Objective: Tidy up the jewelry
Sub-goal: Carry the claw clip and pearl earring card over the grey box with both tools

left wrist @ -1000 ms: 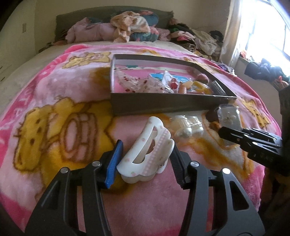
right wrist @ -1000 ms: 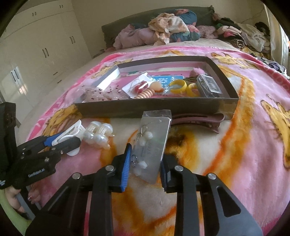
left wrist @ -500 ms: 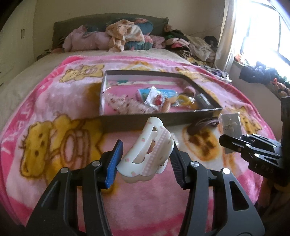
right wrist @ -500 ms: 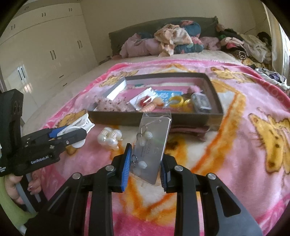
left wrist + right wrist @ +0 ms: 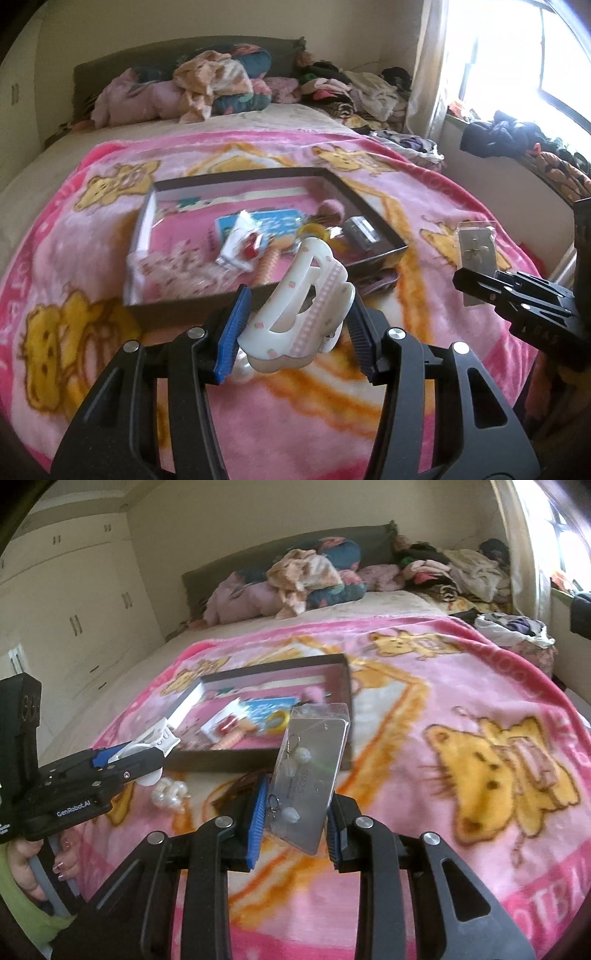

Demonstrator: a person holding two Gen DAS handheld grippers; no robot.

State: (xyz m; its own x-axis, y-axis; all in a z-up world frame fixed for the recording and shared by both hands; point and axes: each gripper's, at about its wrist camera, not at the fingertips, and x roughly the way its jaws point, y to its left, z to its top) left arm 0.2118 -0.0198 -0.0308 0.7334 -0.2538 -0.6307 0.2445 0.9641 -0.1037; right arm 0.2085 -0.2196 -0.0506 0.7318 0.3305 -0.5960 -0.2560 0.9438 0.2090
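Observation:
My left gripper is shut on a white claw hair clip with pink dots, held in the air short of a dark shallow box. My right gripper is shut on a clear packet of pearl earrings, also lifted above the blanket. The box holds several pieces: a red item in a packet, yellow rings, a blue card. The right gripper with its packet shows at the right of the left wrist view. The left gripper with the clip shows at the left of the right wrist view.
A pearl hair clip and a dark pink clip lie on the pink bear blanket in front of the box. Piled clothes sit at the headboard. A window and more clothes are on the right.
Both grippers have risen and pulled back from the blanket with their items. The box now looks smaller and lower in both views.

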